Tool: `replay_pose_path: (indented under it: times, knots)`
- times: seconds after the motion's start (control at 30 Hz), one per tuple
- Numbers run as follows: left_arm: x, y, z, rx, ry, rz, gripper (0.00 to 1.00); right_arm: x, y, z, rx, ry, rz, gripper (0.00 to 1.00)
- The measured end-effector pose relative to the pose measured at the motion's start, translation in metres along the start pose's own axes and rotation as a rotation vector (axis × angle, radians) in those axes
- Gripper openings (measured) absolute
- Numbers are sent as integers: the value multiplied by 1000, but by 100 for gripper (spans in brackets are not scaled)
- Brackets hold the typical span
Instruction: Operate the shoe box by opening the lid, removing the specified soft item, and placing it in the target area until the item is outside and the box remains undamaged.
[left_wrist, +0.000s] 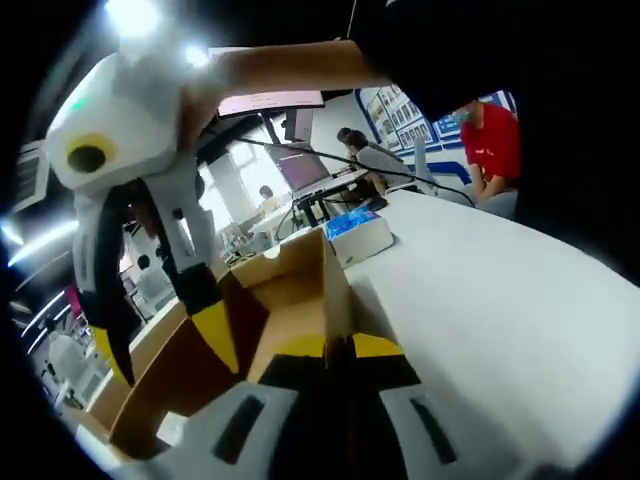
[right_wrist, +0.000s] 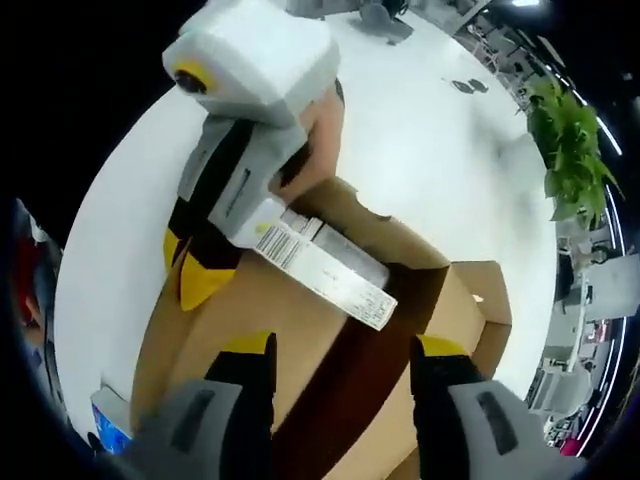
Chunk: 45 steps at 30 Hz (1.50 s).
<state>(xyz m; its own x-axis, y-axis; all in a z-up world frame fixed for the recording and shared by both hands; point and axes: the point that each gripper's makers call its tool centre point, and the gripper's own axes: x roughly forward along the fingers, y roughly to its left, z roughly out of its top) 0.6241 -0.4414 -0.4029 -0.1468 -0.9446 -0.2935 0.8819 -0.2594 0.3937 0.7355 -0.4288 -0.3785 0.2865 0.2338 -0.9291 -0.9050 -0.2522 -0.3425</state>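
Two grippers over shoe box (right_wrist: 240, 310): left gripper (left_wrist: 338, 347) clamped on lid (left_wrist: 335, 275), right gripper (right_wrist: 345, 350) poised with fingers (right_wrist: 440, 352) spread (nearer the opening), box length running ahead.

The place looks like an open office or lab hall. A long white table (left_wrist: 500, 300) runs through it, with people (left_wrist: 365, 155) seated at further desks (left_wrist: 325, 190) hung with cables. Posters (left_wrist: 395, 112) line a blue-trimmed wall, and windows (left_wrist: 245, 165) light the back. A potted plant (right_wrist: 570, 150) stands beside the table, with office chairs (right_wrist: 575, 395) nearby.
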Motion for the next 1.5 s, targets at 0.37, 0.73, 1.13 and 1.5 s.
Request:
replay_pose_path:
  times: [0.37,0.73,1.13,1.5]
  knots:
    - [-1,-2,2,0,-1,-1,6,38,-6,27,-96,-39,53,54]
    - [-1,-1,1,1,-1,-1,6,52,-7,27,-153,-31,82,49]
    - [0,0,1,0,-1,-1,6,51,-10,21,-150,-8,87,37]
    - [1,0,0,1,-1,-1,6,44,-5,1,-123,30,89,27]
